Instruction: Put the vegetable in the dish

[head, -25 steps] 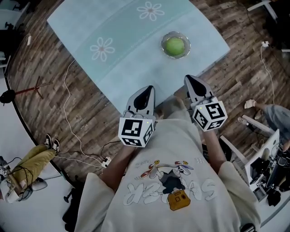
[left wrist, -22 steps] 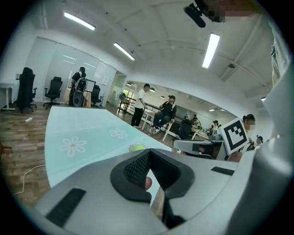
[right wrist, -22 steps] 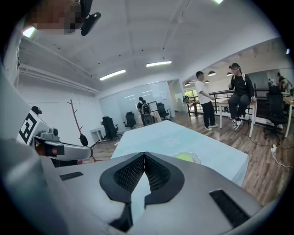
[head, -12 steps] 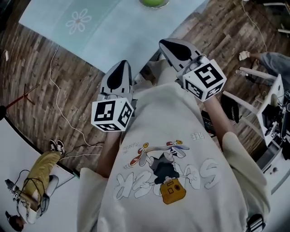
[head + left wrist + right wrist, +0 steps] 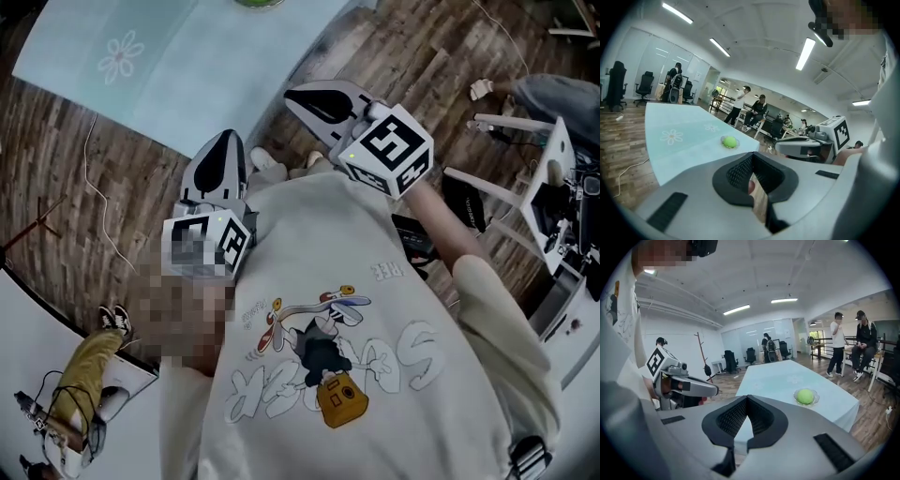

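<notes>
Vegetable: the round green vegetable [image 5: 805, 396] lies inside the dish, well apart from both grippers.
Dish: the shallow clear glass dish [image 5: 813, 401] stands near one end of the table.
Table: the long table [image 5: 778, 376] is covered by a pale blue flowered cloth [image 5: 689, 136].
Left gripper: the grey left gripper [image 5: 751, 157] has its fingers pressed together and empty, off the table.
Right gripper: the grey right gripper [image 5: 746, 398] has its fingers closed tip to tip, holding nothing.
Person: the cream printed T-shirt [image 5: 356, 309] is just behind both grippers.

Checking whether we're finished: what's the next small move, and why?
Probably none beyond lowering both grippers to rest: the vegetable sits in the dish, and the left gripper and right gripper are shut, empty, well short of it.
</notes>
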### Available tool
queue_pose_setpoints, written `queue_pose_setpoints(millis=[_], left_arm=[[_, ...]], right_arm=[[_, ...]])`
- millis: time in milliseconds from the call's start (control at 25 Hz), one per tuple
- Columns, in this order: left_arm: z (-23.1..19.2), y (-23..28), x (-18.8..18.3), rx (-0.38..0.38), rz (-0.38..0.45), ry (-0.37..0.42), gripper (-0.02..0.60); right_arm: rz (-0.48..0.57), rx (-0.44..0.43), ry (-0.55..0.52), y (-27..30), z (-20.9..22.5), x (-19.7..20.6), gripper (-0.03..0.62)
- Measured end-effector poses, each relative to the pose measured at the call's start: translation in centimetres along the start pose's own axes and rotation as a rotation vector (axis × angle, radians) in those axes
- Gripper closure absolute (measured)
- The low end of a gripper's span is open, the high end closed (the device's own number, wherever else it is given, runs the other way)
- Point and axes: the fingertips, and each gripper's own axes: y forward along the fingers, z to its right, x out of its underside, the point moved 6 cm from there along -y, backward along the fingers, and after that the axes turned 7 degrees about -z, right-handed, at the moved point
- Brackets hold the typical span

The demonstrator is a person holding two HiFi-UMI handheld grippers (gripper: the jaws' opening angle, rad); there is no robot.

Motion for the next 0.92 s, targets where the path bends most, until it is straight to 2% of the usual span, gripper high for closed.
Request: queue_pose_setpoints(millis=[200,480,680,920], left_arm=[[4.4,0.7,0.5,0.006,-0.013,0.077,0.575],[5.6,0.2,1.1,-0.038,-0.005,0.063,0.575],[7.5,0.4,2.1,-0.05,-0.016,0.081,0.575],[8.3,0.8,3.3,-0.063,-0.06,0.097,0.575]], right_arm=[[0.016,-0.014,-0.006,-2.8,-1.0,1.8,0.576],[0.048,-0.016,0.061,-4.5,-1.2,3.4,0.576],[0.045,-0.031,0.048,-6.2,-1.2,4.3,0.576],[0.058,0.011,0.129,-7.3,-2.1,6.3,0.576]])
